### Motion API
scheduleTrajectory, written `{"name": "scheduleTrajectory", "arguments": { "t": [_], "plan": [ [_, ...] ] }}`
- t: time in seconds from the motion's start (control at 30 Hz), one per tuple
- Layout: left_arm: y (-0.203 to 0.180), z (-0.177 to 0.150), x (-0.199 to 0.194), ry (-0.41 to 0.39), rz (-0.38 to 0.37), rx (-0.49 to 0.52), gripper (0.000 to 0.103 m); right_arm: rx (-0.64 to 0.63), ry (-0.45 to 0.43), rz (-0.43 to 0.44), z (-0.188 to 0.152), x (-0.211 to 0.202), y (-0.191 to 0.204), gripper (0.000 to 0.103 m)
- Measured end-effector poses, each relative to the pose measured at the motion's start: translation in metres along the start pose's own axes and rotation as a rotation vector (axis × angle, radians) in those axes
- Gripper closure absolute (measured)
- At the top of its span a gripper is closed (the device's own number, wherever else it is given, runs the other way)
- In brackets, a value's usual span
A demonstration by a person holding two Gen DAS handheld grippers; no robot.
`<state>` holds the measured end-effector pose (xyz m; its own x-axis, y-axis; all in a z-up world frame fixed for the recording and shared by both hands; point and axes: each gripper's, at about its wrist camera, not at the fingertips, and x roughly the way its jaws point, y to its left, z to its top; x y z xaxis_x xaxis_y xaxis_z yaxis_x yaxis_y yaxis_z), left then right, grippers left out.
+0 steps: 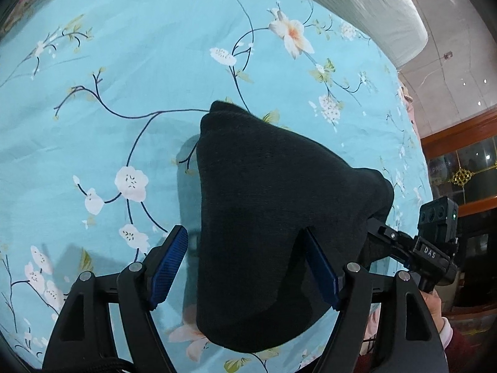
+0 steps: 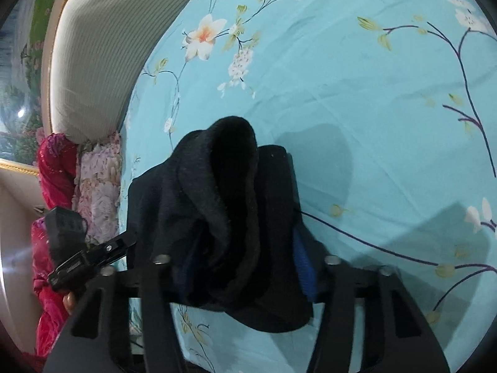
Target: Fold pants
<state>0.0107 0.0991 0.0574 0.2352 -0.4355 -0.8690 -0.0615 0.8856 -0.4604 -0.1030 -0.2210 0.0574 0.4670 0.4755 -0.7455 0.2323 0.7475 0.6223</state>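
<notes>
We have the pants point(image 1: 273, 217) hanging in the air above the bed point(image 1: 124, 77), a dark bundle casting its shadow on the flowered blue sheet; they look like a thick, fuzzy knit, soft and limp, light enough to hold by a pinch, and not slippery against the ribbed blue pads.

The left hand-held gripper point(image 1: 245, 267) stands with its fingers spread wide; the cloth drapes across the gap and hides part of the right finger, so the pants seem to rest there and are not squeezed. The right hand-held gripper point(image 2: 242, 267) is buried in folds of cloth; we see blue pad on both sides of a thick wad, and from the left view its tip runs into the edge of the bundle, so we judge it is pinching the pants, though the tips themselves are hidden.

Such cloth will sag and bunch wherever it is unsupported; we would take hold at an edge or corner, waistband or hem, one in each hand-held gripper, and pull gently apart to flatten it on the bed before folding.
</notes>
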Motion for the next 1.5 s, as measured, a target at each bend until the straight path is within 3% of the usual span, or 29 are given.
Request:
{"name": "scheduleTrajectory", "arguments": {
  "t": [0.07,0.37,0.53,0.73,1.0,1.27,1.5],
  "plan": [
    [0.0,0.0,0.004,0.007,0.001,-0.003,0.027,-0.014,0.006,0.019,-0.002,-0.002,-0.002,0.061],
    [0.01,0.0,0.023,0.025,-0.023,-0.037,0.027,-0.034,0.011,0.044,-0.003,-0.002,-0.006,0.062],
    [0.017,-0.002,0.03,0.028,-0.071,-0.066,0.041,-0.036,0.014,0.045,-0.001,0.0,-0.007,0.061],
    [0.012,-0.003,0.027,0.008,-0.058,-0.044,0.053,-0.07,0.015,0.024,0.0,0.001,-0.001,0.061],
    [0.004,-0.005,0.005,-0.048,-0.06,-0.018,0.07,-0.134,0.003,0.046,0.002,-0.005,0.017,0.062],
    [0.007,0.0,-0.032,-0.135,-0.053,-0.023,0.071,-0.198,-0.008,0.094,0.018,-0.005,0.048,0.063],
    [0.034,0.01,-0.061,-0.201,-0.02,-0.074,0.071,-0.277,0.028,0.12,0.039,0.022,0.085,0.063]
  ]
}}
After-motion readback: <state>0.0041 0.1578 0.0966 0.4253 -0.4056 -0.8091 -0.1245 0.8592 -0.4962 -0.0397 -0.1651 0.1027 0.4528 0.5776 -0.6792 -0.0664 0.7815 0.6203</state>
